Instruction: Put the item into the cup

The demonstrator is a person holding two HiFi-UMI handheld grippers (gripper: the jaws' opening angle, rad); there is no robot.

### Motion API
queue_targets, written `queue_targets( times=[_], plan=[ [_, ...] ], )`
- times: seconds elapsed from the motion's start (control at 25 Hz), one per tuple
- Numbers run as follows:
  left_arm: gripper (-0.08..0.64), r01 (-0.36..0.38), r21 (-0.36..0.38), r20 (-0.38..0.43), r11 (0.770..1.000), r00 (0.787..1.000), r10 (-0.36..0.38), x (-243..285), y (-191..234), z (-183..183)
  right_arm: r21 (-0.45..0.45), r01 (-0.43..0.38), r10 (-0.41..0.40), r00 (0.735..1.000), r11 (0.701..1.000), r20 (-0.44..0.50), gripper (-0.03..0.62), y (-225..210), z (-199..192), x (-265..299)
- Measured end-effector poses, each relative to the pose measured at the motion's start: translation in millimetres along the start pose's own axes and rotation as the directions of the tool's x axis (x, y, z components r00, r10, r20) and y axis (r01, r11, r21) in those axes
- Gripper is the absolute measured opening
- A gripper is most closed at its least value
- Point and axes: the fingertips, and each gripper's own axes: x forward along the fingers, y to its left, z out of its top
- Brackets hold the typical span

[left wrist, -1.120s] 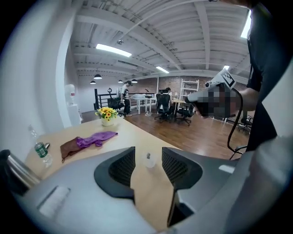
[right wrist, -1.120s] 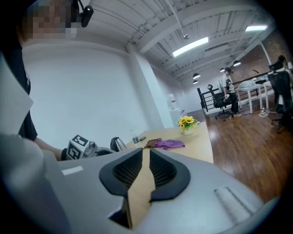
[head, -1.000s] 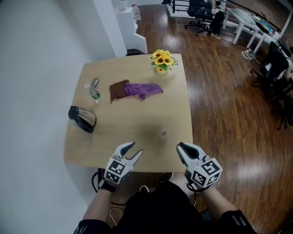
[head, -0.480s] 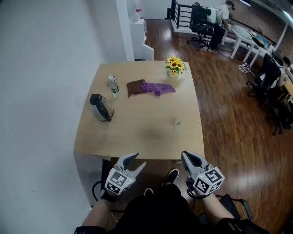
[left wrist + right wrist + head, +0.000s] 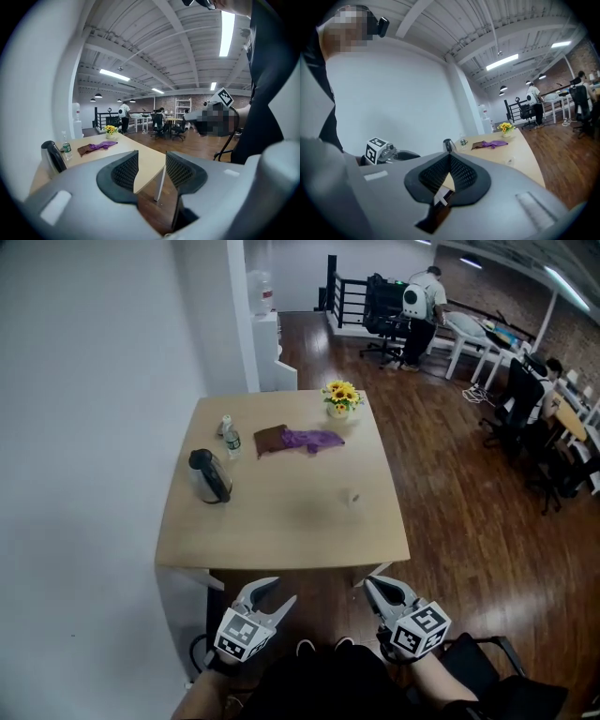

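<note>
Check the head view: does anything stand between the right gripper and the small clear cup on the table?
Nothing visible does. The right gripper is off the near edge of the table, and only bare tabletop lies between that edge and the cup. The kettle stands well to the left.

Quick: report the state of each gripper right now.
Left gripper: open, jaws apart, nothing between them.
Right gripper: closed, jaw tips together, holding nothing.
</note>
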Motion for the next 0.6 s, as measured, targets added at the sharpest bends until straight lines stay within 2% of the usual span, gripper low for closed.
queue_targets(
  times=[0.2,0.6],
  plan=[
    [0.178,-0.009,-0.003,0.035,1.000,0.999,0.009,-6.5,-6.6,4.7,-0.045,-0.012,0.012,1.000,0.999,0.005,0.008,11.2,-1.7,-6.8],
    [0.178,0.004,0.014,0.034,1.000,0.999,-0.005,-6.3,-26.4,6.0,-0.068,-0.017,0.017,1.000,0.998,0.012,0.008,14.4,-2.0,-25.2]
  ],
)
